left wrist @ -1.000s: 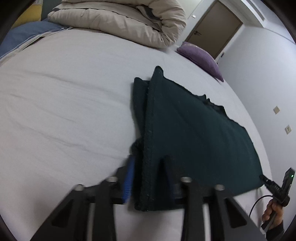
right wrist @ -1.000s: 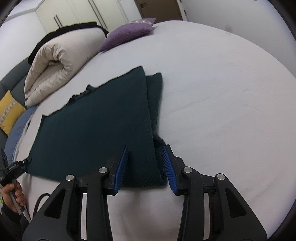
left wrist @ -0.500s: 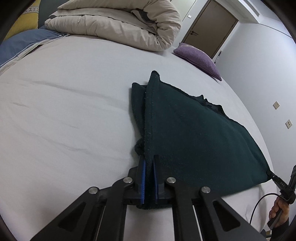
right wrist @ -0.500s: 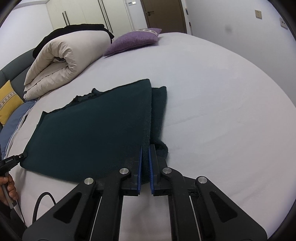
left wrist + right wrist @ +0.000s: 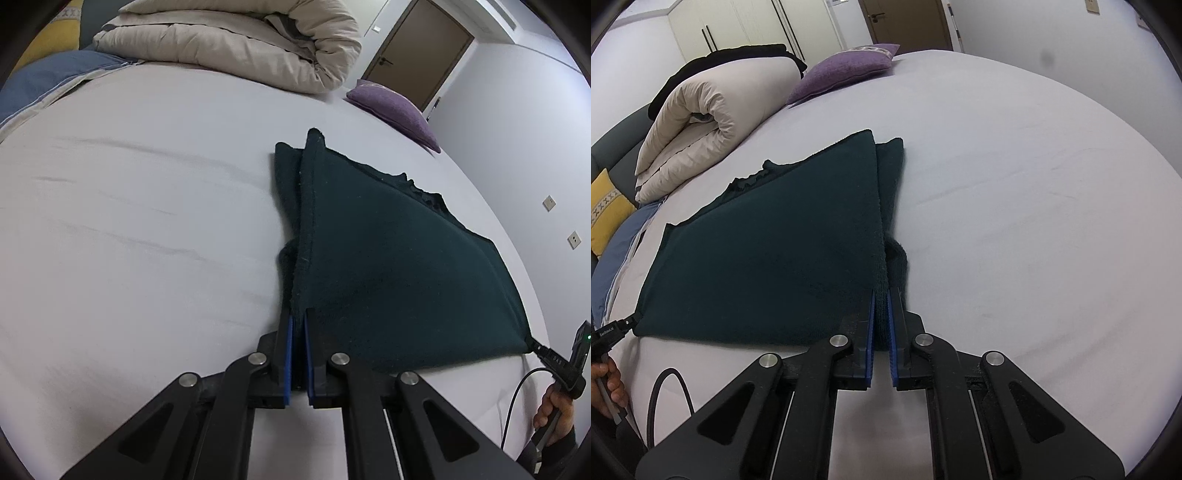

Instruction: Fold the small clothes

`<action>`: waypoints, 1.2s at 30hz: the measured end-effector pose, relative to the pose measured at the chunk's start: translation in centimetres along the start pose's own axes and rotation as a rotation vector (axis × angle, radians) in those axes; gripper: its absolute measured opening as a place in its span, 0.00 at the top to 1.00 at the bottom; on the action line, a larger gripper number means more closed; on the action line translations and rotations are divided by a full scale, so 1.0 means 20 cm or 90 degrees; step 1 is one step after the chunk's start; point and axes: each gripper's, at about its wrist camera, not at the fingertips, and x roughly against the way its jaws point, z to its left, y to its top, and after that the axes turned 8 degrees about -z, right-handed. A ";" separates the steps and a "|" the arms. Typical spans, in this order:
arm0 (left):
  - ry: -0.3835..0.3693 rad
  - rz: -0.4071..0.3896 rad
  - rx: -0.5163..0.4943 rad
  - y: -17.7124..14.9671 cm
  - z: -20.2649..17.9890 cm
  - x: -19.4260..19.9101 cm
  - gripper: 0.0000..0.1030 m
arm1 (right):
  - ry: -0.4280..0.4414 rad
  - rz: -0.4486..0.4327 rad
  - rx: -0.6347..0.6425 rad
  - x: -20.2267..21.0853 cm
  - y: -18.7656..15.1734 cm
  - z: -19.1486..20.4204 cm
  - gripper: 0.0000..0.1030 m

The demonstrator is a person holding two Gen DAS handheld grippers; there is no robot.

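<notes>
In the left wrist view, a near corner of the dark green garment is seen pinched by the left gripper, its blue fingers pressed together on the hem; the cloth is stretched across the bed, with the folded duvet and purple pillow well beyond. In the right wrist view, the opposite near corner is clamped by the right gripper. For a clean fold, both corners should be raised evenly, kept taut, and carried forward onto the far edge.
</notes>
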 end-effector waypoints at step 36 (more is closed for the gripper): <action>0.059 -0.067 -0.180 0.49 -0.45 -0.58 0.67 | 0.293 0.073 -0.152 -0.88 0.50 0.61 0.60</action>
